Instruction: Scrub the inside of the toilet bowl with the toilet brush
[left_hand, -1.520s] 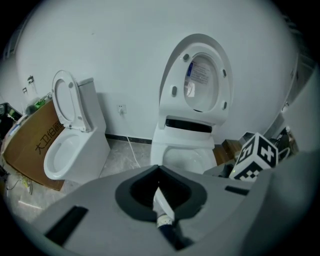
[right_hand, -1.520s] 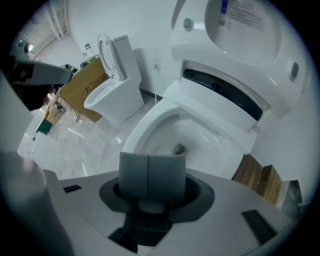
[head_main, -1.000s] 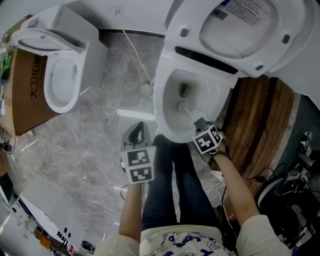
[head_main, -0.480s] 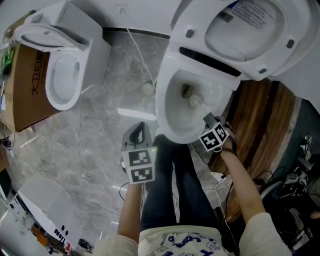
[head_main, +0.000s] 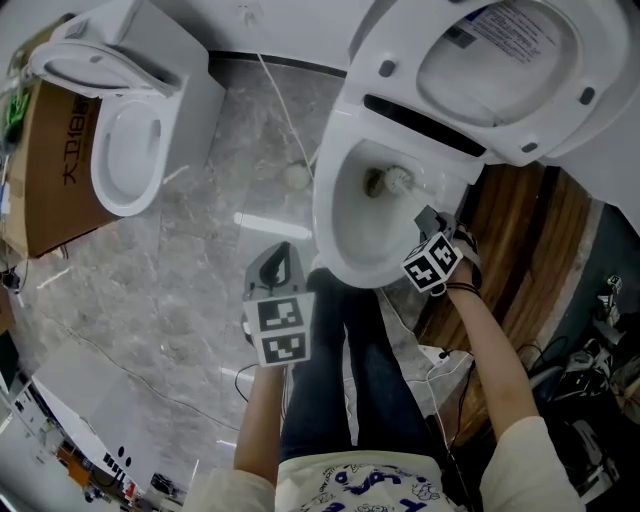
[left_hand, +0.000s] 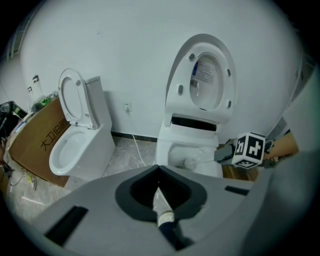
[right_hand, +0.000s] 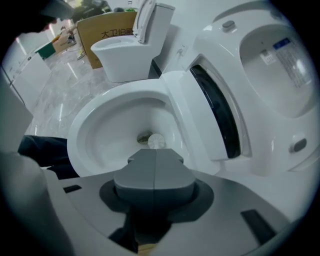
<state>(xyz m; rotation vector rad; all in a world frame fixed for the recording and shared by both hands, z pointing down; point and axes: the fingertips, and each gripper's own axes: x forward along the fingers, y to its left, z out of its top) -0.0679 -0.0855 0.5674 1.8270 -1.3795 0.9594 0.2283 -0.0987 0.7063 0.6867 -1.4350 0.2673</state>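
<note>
From the head view, the right tongs (head_main: 428, 225) clamp the handle of the toilet brush (head_main: 398, 181), whose head is at the far side of the toilet bowl (head_main: 322, 212). In the left gripper view, the left tongs (left_hand: 158, 169) are closed on nothing. The right gripper view suggests a light brush with a stiff, probably slippery handle, best held high up.

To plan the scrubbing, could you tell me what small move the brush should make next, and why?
Probably sweep the toilet brush down the toilet bowl wall toward the person. The right claw is shut on it, and its head sits by the drain at the back, away from the near wall.
</note>
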